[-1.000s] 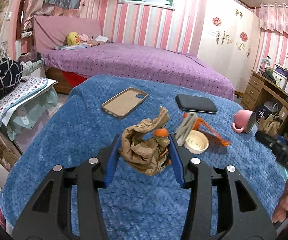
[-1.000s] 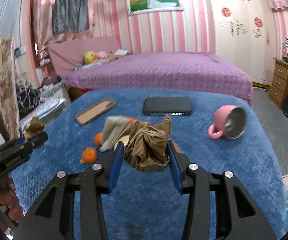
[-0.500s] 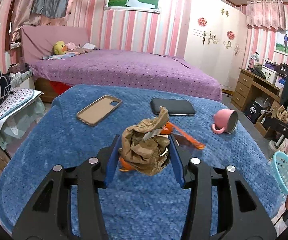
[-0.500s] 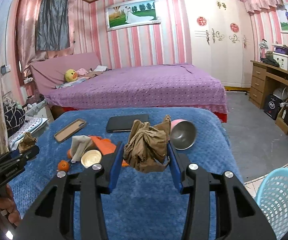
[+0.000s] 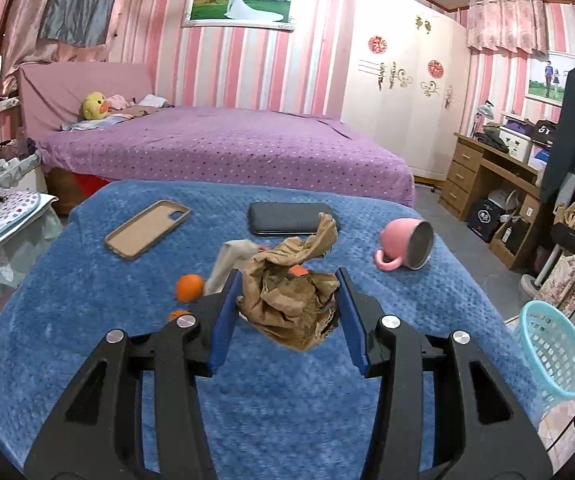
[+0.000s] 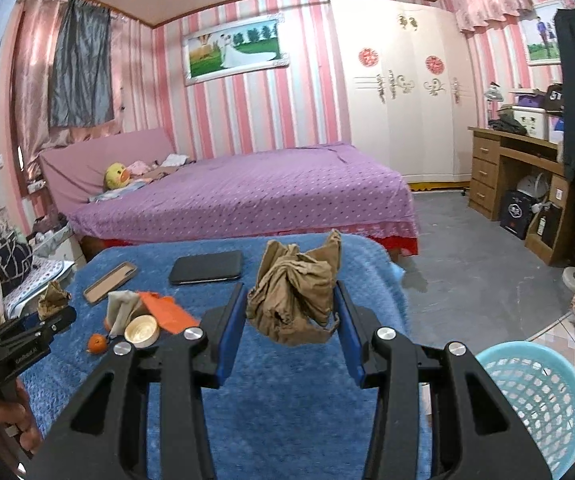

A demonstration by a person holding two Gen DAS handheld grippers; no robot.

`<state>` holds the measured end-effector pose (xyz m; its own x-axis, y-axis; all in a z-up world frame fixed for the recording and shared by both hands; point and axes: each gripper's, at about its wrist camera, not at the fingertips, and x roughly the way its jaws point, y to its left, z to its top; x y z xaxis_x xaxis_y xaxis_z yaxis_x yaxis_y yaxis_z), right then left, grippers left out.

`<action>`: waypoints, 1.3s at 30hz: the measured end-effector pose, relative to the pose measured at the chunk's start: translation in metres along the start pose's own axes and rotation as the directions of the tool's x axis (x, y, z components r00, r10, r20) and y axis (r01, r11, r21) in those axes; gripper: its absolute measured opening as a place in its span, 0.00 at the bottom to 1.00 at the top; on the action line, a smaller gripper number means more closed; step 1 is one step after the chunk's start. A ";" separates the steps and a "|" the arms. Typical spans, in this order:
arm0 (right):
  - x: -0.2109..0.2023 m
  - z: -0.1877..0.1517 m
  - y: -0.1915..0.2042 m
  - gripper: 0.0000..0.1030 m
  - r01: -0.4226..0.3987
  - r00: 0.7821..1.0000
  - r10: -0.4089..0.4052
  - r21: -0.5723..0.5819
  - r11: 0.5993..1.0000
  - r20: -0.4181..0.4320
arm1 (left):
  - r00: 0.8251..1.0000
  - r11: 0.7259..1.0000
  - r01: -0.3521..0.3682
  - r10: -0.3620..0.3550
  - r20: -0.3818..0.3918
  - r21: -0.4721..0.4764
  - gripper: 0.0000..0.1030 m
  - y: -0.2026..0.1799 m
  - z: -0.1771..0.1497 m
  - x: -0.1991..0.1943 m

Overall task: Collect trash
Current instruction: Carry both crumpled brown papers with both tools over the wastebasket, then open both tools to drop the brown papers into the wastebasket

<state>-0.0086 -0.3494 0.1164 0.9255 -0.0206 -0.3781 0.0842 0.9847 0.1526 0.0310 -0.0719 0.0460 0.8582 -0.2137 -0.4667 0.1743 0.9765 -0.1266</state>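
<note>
We are pinching one crumpled brown paper wad in the left gripper, another paper wad in the right gripper; light, soft, crushable, so mid-bulk grips are suiting them.

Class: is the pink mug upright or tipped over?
Tipped over: the pink mug lies on its side on the blue blanket, mouth facing sideways.

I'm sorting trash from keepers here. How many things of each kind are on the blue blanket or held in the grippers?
Crumpled brown paper wads, held: 2
Small oranges: 2
Phone case: 1
Black flat case: 1
Pink mug, on its side: 1
Round cream lid: 1
Orange wrapper: 1
Beige crumpled piece: 1
Total: 10
</note>
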 end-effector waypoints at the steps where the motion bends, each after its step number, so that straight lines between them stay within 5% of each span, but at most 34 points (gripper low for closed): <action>1: -0.003 0.001 -0.005 0.42 0.006 1.000 -0.006 0.005 1.000 0.002 | 1.000 1.000 0.003 -0.003 0.001 0.000 0.44 -0.004 0.000 0.000; 12: -0.020 0.007 -0.056 0.42 0.114 0.993 -0.113 0.038 0.993 -0.019 | 0.996 0.997 0.079 -0.079 0.026 0.018 0.44 -0.047 0.003 -0.002; 21: -0.052 0.017 -0.126 0.42 0.227 0.974 -0.226 0.102 0.969 -0.019 | 0.982 0.979 0.186 -0.183 -0.044 0.081 0.44 -0.118 0.002 0.017; 32: -0.070 0.016 -0.184 0.44 0.320 0.948 -0.317 0.135 0.938 -0.042 | 0.919 0.900 0.394 -0.382 -0.099 0.186 0.44 -0.266 -0.013 0.018; 36: -0.071 0.013 -0.198 0.59 0.351 0.937 -0.347 0.140 0.926 -0.051 | 0.885 0.860 0.464 -0.440 -0.152 0.214 0.45 -0.312 -0.030 0.021; 39: -0.079 0.011 -0.211 0.61 0.358 0.934 -0.354 0.162 0.920 -0.048 | 0.869 0.837 0.494 -0.462 -0.180 0.236 0.46 -0.336 -0.042 0.024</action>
<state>-0.0958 -0.5580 0.1243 0.8165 -0.3599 -0.4515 0.4680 0.8704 0.1527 -0.0270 -0.4061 0.0407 0.5779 -0.6413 -0.5048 0.6835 0.7183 -0.1300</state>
